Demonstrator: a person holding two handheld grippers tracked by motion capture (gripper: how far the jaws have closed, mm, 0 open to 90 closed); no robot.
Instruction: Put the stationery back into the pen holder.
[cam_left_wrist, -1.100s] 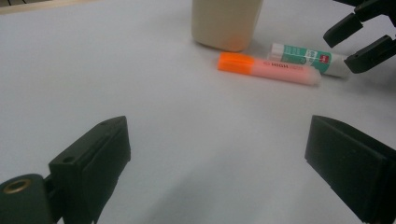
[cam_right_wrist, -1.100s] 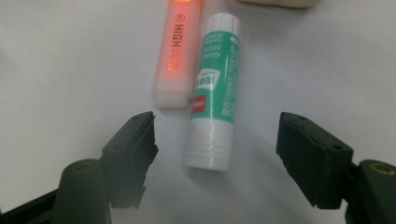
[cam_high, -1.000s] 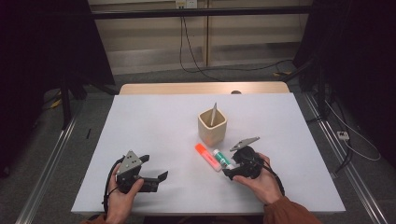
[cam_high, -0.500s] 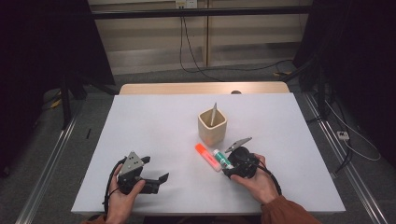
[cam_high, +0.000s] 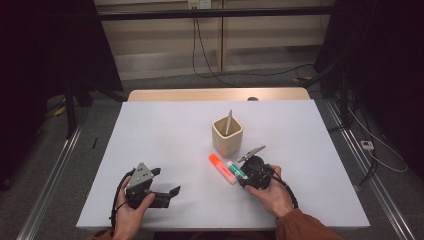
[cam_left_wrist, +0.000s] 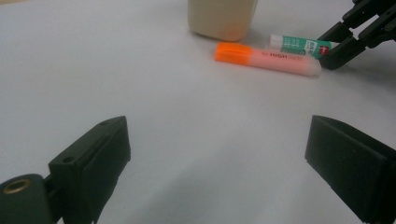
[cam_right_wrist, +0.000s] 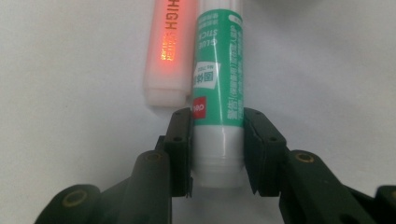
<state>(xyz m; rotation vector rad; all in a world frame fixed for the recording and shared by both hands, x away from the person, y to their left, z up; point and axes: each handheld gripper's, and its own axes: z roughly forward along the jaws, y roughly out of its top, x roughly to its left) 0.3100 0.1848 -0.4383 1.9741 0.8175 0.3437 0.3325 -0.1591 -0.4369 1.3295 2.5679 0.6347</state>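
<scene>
1. Black and idle, the left gripper (cam_high: 167, 194) rests on the white table (cam_high: 165, 135), its jaws spread wide over bare surface.
2. One orange plastic highlighter (cam_high: 221, 168) lies flat, untouched, just beside one green-labelled white glue stick (cam_right_wrist: 218, 100).
3. One beige square pen cup (cam_high: 227, 135) stands behind them, a single thin grey stick (cam_high: 228, 121) leaning inside.
4. At right, the right gripper (cam_right_wrist: 217, 147) has just been closing; its pads now pinch the glue stick's lower end, not yet lifted off the table. Grasp apparently made; lifting and likely dropping it into the cup remain.
</scene>
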